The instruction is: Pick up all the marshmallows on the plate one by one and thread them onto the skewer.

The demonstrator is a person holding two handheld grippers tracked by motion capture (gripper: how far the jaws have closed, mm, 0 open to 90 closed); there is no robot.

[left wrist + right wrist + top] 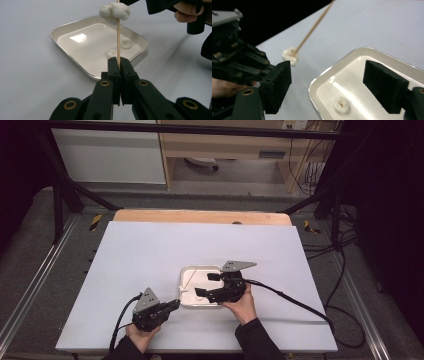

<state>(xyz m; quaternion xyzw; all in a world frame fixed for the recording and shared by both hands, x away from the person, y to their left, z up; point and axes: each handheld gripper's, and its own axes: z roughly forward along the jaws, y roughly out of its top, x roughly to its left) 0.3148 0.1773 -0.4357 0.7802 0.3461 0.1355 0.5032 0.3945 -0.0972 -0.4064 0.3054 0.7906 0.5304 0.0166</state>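
Left gripper view: our left gripper (119, 65) pinches the skewer (118, 37), marshmallow (115, 11) threaded on it over the tray (62, 28) | our right gripper (327, 82) spread above tray, nothing between.

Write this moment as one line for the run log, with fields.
left gripper: shut on skewer | marshmallows on skewer: threaded | right gripper: open, empty, over tray | marshmallows in tray: two
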